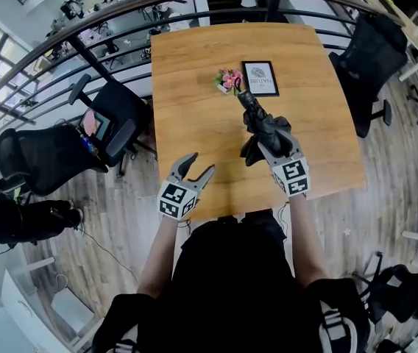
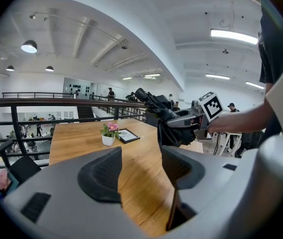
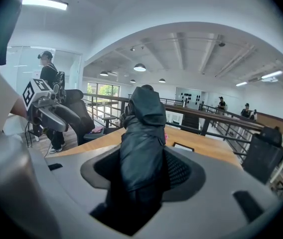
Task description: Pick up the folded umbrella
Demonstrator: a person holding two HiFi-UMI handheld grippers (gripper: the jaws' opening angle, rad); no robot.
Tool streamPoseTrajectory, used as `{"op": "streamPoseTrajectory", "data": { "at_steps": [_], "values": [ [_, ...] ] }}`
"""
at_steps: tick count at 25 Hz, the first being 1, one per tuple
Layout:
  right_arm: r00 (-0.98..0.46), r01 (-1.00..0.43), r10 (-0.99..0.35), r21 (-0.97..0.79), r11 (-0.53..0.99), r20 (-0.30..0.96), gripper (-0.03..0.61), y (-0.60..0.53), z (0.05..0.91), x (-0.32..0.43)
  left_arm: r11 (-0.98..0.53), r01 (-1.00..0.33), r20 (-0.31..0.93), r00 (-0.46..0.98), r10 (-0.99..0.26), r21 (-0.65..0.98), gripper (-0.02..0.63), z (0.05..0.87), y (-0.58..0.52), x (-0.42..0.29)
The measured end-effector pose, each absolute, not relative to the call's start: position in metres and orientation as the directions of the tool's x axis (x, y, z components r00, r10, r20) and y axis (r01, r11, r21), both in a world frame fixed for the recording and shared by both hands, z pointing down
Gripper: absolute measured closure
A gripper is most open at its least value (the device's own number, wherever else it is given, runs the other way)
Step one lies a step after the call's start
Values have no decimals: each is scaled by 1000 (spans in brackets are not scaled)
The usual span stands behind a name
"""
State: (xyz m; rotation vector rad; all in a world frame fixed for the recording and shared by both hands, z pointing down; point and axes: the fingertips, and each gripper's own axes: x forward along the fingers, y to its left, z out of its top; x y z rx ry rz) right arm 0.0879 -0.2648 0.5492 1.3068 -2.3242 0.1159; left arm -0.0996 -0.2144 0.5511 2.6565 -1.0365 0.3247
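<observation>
The folded black umbrella (image 1: 259, 123) is held up off the wooden table (image 1: 194, 123) by my right gripper (image 1: 269, 147), whose jaws are shut on its bundled fabric. In the right gripper view the umbrella (image 3: 144, 138) fills the gap between both pads and sticks out ahead. From the left gripper view the umbrella (image 2: 167, 122) hangs in the air at the right, above the table. My left gripper (image 1: 196, 169) is open and empty near the table's front edge, left of the umbrella; its pads (image 2: 104, 176) stand apart over bare wood.
A small white pot of pink flowers (image 1: 228, 80) and a black-framed card (image 1: 260, 78) stand at the table's far middle. Black office chairs (image 1: 113, 120) flank the table's left, another chair (image 1: 367, 65) its right. A dark railing (image 1: 84, 35) runs behind the table.
</observation>
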Motion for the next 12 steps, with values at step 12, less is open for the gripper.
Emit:
{"op": "streamPoseTrajectory", "data": {
  "at_steps": [12],
  "values": [
    [-443, -822, -783, 151, 549, 437, 324, -266, 549, 86, -704, -691, 309, 713, -630, 160, 360, 549, -214, -104]
  ]
}}
